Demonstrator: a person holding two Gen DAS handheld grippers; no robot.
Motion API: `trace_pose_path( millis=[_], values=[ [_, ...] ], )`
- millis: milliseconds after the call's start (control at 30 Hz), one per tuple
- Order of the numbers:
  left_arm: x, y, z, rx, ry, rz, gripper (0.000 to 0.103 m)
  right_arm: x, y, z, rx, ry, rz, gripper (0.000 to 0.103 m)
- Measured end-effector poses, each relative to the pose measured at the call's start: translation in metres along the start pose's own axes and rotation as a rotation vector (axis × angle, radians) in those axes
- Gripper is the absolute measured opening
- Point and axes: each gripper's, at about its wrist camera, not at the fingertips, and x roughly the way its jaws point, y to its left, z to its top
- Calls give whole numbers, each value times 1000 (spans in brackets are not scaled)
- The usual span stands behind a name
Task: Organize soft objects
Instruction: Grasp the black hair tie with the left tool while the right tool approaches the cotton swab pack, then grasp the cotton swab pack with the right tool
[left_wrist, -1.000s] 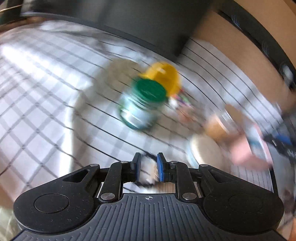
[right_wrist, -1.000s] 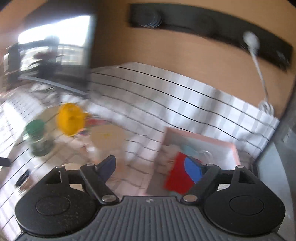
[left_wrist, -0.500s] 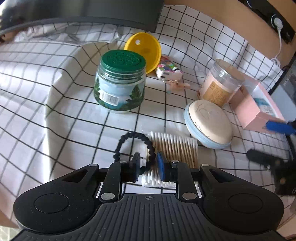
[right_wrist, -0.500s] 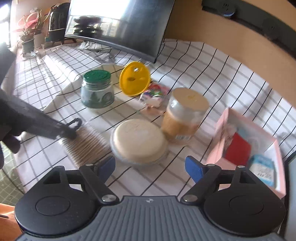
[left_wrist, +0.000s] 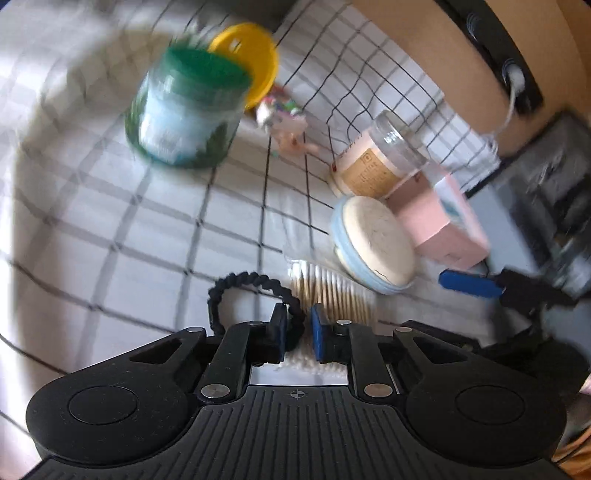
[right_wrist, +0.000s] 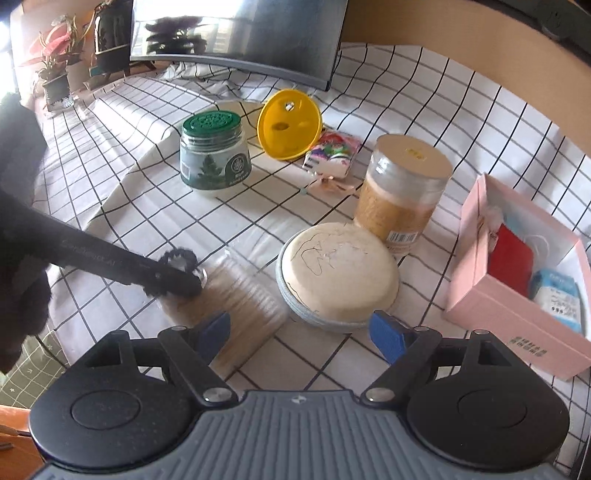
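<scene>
Very little is legible from my seat. The green-lidded jar (right_wrist: 215, 155) carries a pine-tree picture, a round emblem and a barcode, its wording too small to read. The clear tub (right_wrist: 402, 192) shows only a barcode. The pink box (right_wrist: 517, 310) has dark characters printed on its side that I cannot make out.
</scene>
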Motion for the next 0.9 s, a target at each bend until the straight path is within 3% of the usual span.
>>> trace_pose_path(
  millis=[133, 267, 400, 533, 667, 767, 900],
  values=[
    [-20, -5, 4, 84, -59, 71, 13, 10, 10, 0, -6, 35, -4, 83],
    [-39, 2, 4, 79, -100, 75, 11, 10, 18, 3, -11, 32, 12, 83],
    [-58, 14, 3, 34, -137, 66, 11, 12, 32, 11, 20, 35, 81, 83],
    [-67, 24, 2, 43, -144, 125, 11, 22, 56, 19, 12, 58, 123, 83],
    [-72, 38, -1, 34, -148, 210, 11, 35, 86, 33, 19, 37, 39, 83],
    [-75, 50, -1, 2, -155, 216, 11, 44, 99, 45, 126, 17, -28, 83],
    [-79, 54, -2, 8, -154, 214, 11, 64, 96, 51, 259, 92, -108, 83]
  ],
)
